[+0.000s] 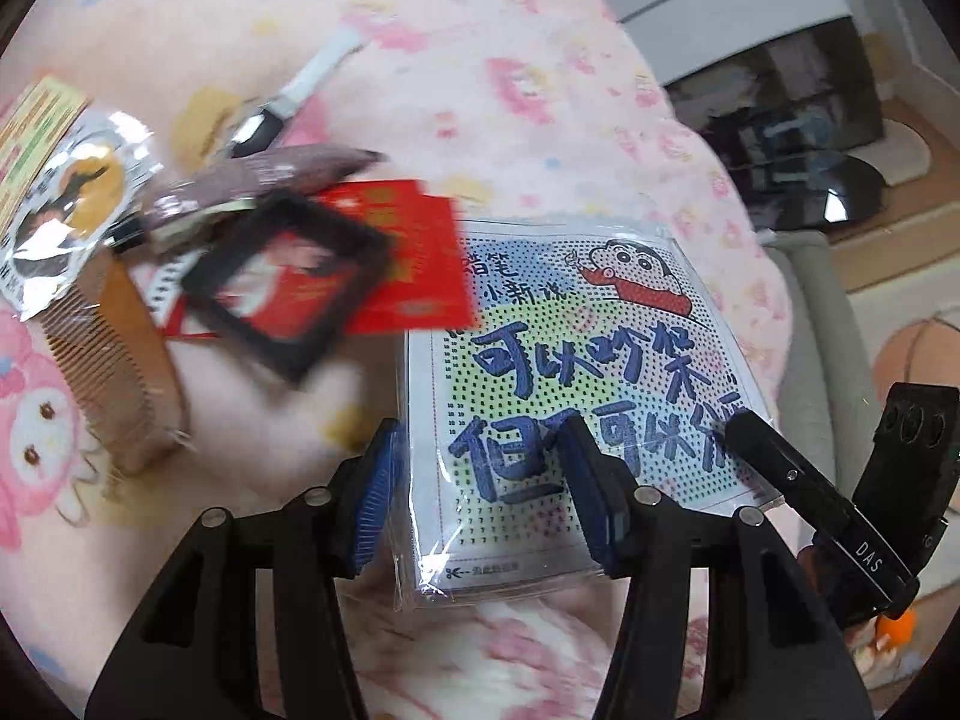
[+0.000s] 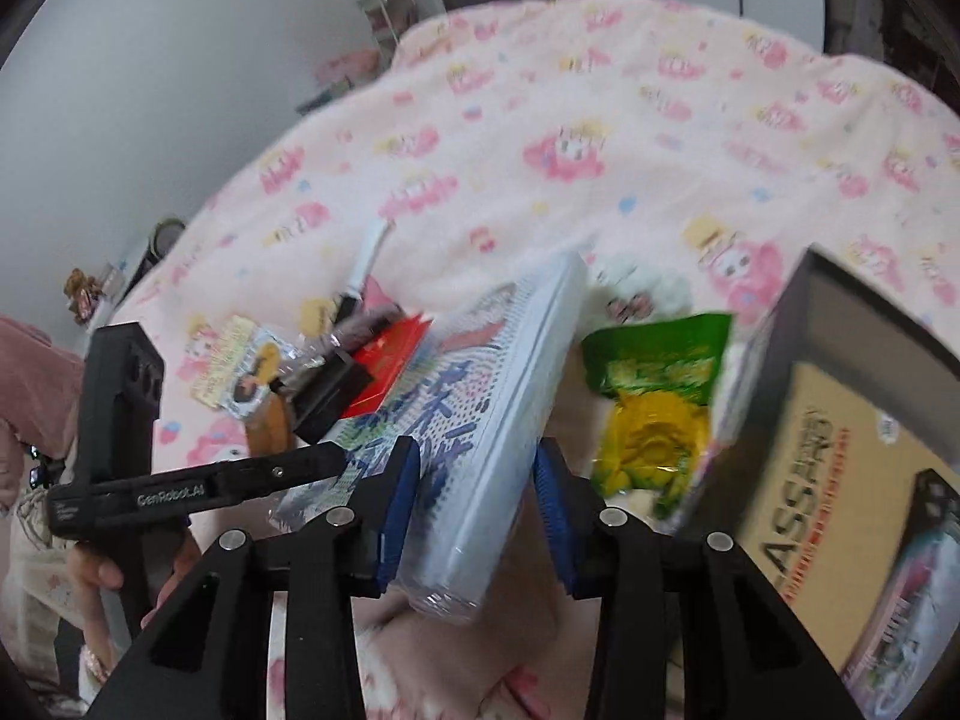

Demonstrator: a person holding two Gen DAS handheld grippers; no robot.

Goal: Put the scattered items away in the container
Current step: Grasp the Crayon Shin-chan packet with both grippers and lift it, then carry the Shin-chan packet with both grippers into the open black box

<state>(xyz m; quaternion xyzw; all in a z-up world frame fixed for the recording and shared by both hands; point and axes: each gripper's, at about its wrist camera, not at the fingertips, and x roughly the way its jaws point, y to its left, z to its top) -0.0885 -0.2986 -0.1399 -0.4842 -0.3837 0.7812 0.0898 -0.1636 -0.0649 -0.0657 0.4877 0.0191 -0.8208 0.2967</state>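
Two jaws astride packet (image 2: 480,420) edge, uncluttered blanket (image 2: 600,120)

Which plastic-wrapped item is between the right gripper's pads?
The blue-lettered cartoon packet, tilted up between the right gripper; the green snack bag lies beside it.

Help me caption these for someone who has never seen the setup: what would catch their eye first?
Probably the cartoon packet with bold blue lettering, lying in the middle of the pink cartoon-print blanket, with the right gripper straddling its tilted edge. Left of it sits a jumble: red envelopes, a black frame and a wooden comb. To its right lies a green-and-yellow snack bag.
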